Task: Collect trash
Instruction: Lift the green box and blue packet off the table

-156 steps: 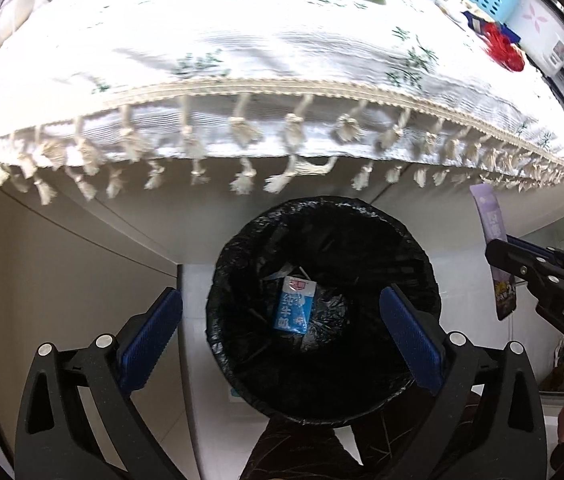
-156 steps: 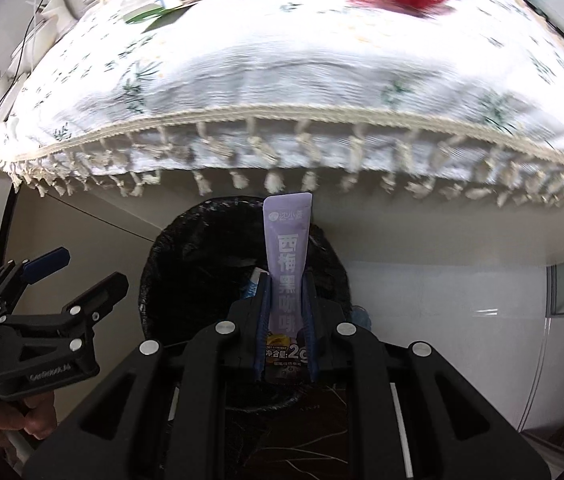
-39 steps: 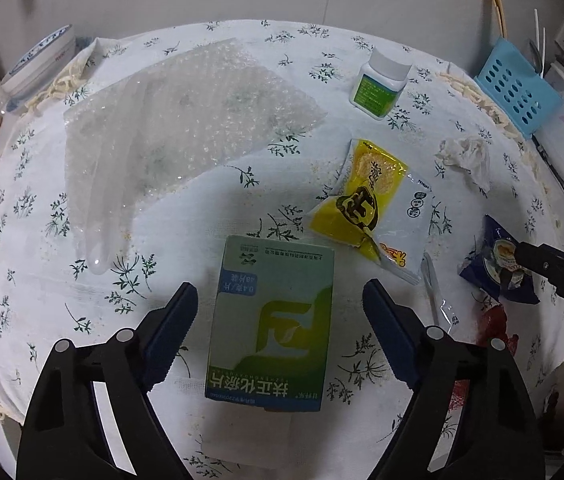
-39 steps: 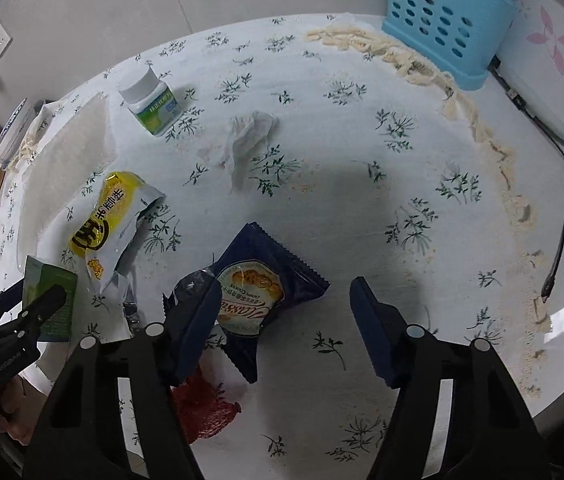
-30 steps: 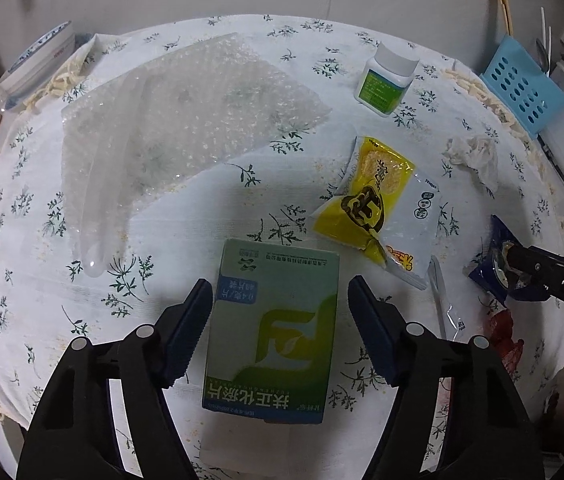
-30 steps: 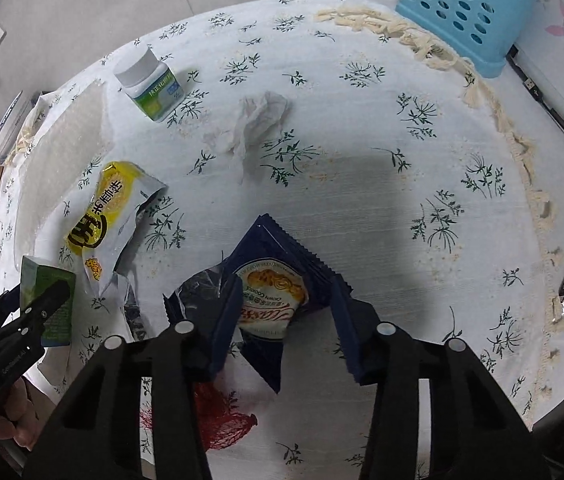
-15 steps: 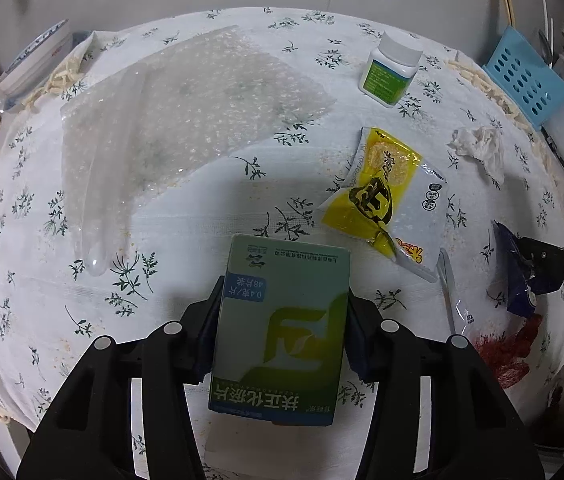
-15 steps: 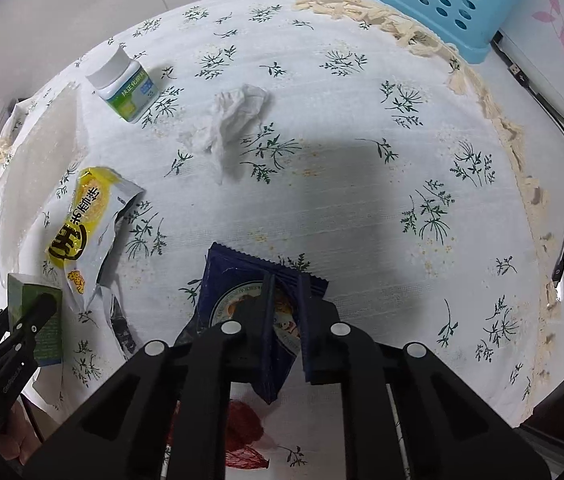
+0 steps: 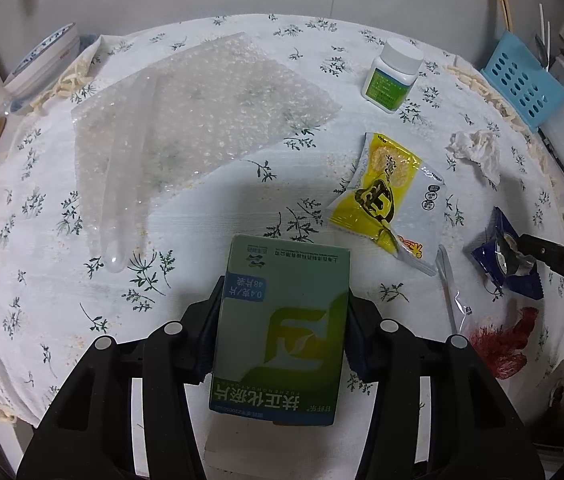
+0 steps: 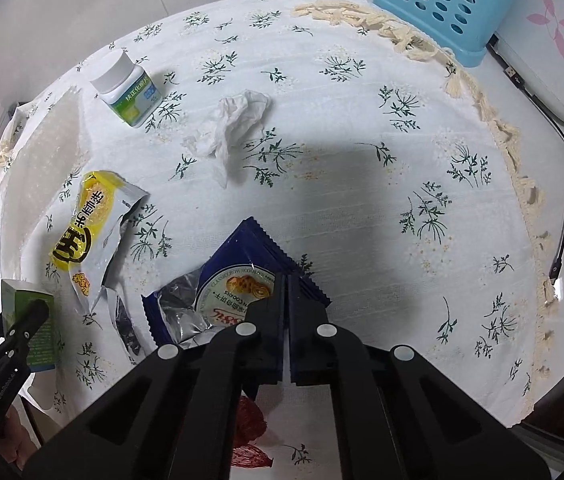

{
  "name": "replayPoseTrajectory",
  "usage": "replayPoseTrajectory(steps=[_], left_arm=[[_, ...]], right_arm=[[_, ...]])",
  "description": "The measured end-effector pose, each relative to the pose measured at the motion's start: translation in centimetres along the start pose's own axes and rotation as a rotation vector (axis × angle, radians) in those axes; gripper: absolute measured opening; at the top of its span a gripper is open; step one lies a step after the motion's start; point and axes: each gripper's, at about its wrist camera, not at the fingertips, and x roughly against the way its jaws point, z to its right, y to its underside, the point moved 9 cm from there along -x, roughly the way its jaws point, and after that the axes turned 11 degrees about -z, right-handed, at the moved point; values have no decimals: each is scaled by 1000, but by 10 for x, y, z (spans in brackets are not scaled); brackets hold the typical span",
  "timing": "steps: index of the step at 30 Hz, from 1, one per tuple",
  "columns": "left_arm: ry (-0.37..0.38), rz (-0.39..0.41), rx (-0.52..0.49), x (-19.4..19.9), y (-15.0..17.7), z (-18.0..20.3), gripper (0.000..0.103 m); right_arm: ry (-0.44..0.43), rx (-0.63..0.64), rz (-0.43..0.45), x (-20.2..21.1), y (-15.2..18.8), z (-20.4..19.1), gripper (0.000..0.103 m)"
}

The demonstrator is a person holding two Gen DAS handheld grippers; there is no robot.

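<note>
Trash lay scattered over the worktop (image 10: 362, 152), and each gripper had a piece of it. The left gripper (image 9: 282, 312) was clamped on a green box (image 9: 282, 320), its pads pressed against the box's two long sides; the box stood tilted up over the near edge of the cloth. The right gripper (image 10: 286, 280) was clenched on a blue wrapper (image 10: 242, 272), jaws nearly meeting with the wrapper's edge pinched between them. From the left wrist view the same gripper (image 9: 522, 244) reached in from the right, with the wrapper (image 9: 498, 248) crumpled at its tip.

Just beside the blue wrapper lay a yellow packet (image 10: 90, 220), torn open at its near end, with a clear strip (image 9: 448, 284) between the two. A red mesh scrap (image 9: 502, 340) sat at the worktop's near edge, below the wrapper. Farther out, a crumpled tissue (image 10: 234, 120) lay near the middle of the cloth, and a white pill bottle (image 10: 128, 88) stood upright beyond it. A sheet of bubble wrap (image 9: 194, 112) was spread flat across the far left part. A blue basket (image 10: 442, 4) stood at the far right edge, beside a white appliance (image 10: 550, 40) with a pink flower on it
</note>
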Motion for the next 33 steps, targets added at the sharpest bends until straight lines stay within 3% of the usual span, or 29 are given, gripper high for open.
replayPoseTrajectory(steps=[33], left_arm=[[13,80,7,59,28,-11,49]], right_arm=[[-23,-1,178,88,32,-8,0]])
